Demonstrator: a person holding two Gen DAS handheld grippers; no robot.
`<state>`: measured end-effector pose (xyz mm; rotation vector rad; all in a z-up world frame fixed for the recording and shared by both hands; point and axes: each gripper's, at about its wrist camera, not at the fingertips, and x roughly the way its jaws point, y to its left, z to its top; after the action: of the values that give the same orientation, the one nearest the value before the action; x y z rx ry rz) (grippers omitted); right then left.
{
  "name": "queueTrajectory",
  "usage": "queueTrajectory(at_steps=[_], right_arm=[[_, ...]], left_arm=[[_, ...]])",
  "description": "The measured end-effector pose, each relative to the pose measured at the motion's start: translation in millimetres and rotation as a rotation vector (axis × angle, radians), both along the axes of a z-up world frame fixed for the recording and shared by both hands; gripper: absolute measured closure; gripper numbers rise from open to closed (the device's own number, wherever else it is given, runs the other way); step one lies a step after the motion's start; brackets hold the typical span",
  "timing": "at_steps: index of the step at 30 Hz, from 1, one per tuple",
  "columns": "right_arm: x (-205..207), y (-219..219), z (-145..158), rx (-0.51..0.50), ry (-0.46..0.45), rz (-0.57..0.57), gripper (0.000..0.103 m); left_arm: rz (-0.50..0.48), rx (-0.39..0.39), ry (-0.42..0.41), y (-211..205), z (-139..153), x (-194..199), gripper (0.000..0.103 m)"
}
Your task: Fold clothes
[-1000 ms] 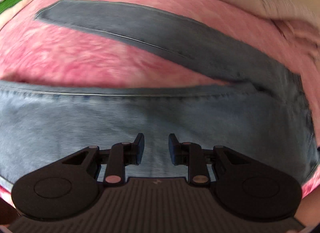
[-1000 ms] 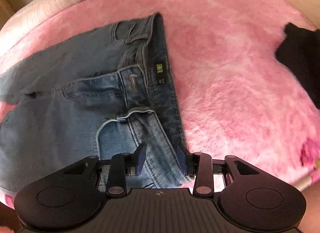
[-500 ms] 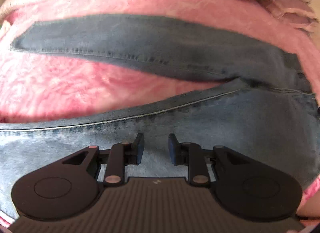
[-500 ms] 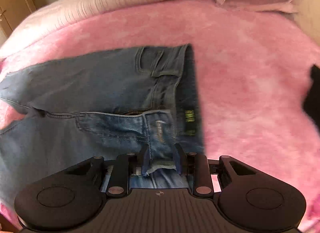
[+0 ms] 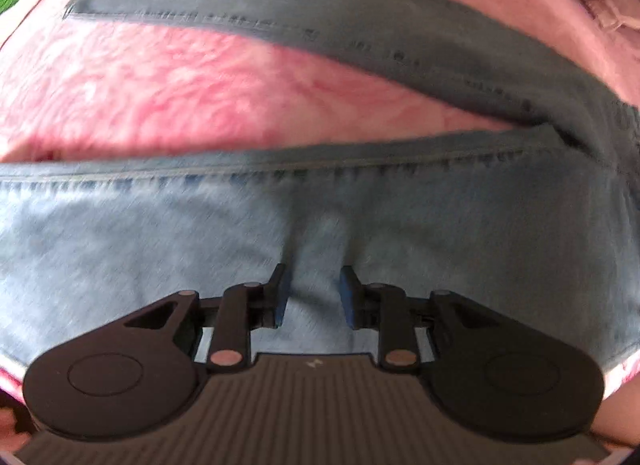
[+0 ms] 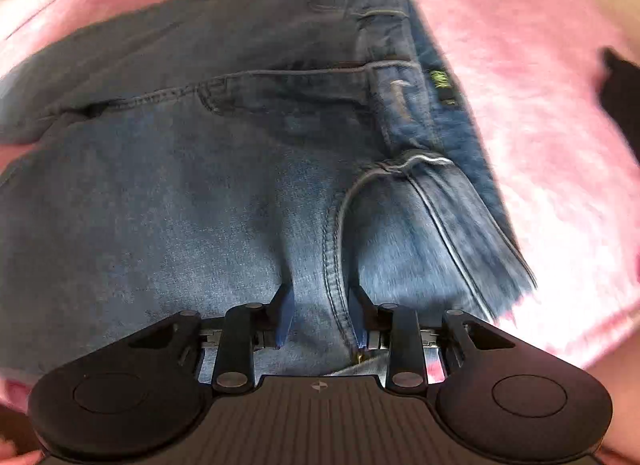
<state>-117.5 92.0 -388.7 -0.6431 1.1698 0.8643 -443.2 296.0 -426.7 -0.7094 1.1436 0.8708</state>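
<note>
The jeans (image 6: 208,193) are being held spread on the pink blanket (image 5: 168,89) of the bed, legs apart. Compared with half a second ago, the right hand-held gripper (image 6: 320,315) is being seen back over the hip, jaws parted around a pocket seam, seemingly pinching it; the left hand-held gripper (image 5: 312,297) is likewise gathering a ridge of leg denim. No containers are being shown.

Right gripper (image 6: 319,315) — pinching jeans (image 6: 192,193)
</note>
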Motion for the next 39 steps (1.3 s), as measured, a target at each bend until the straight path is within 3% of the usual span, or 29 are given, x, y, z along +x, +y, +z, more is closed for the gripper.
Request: queueTrajectory(at_steps=[4, 6, 13, 23, 30, 34, 39], right_arm=[[-5.8, 7.8, 27.1, 0.001, 0.095, -0.038, 0.07], [-12.0, 11.7, 48.6, 0.04, 0.087, 0.013, 0.07], [-26.4, 26.5, 88.6, 0.002, 0.09, 0.169, 0.068], [-19.3, -68.2, 174.7, 0.069, 0.038, 0.271, 0.061], [-33.6, -123.0, 233.6, 0.157, -0.008, 0.332, 0.054], [-40.3, -138.3, 245.5, 0.172, -0.011, 0.344, 0.052], [-45.4, -147.4, 248.3, 0.168, 0.007, 0.345, 0.05]], left_arm=[[0.024, -0.049, 0.05, 0.6, 22.4, -7.7, 0.079], [0.047, -0.049, 0.053, -3.1, 41.3, -9.5, 0.078], [0.117, 0.039, 0.016, -57.7, 113.8, 0.9, 0.072], [0.175, 0.209, -0.062, -197.6, 216.3, 11.4, 0.067], [0.201, 0.346, -0.093, -266.7, 281.8, 5.0, 0.057], [0.191, 0.406, -0.06, -292.4, 297.9, 10.1, 0.053], [0.156, 0.398, -0.044, -316.1, 295.8, 19.0, 0.053]])
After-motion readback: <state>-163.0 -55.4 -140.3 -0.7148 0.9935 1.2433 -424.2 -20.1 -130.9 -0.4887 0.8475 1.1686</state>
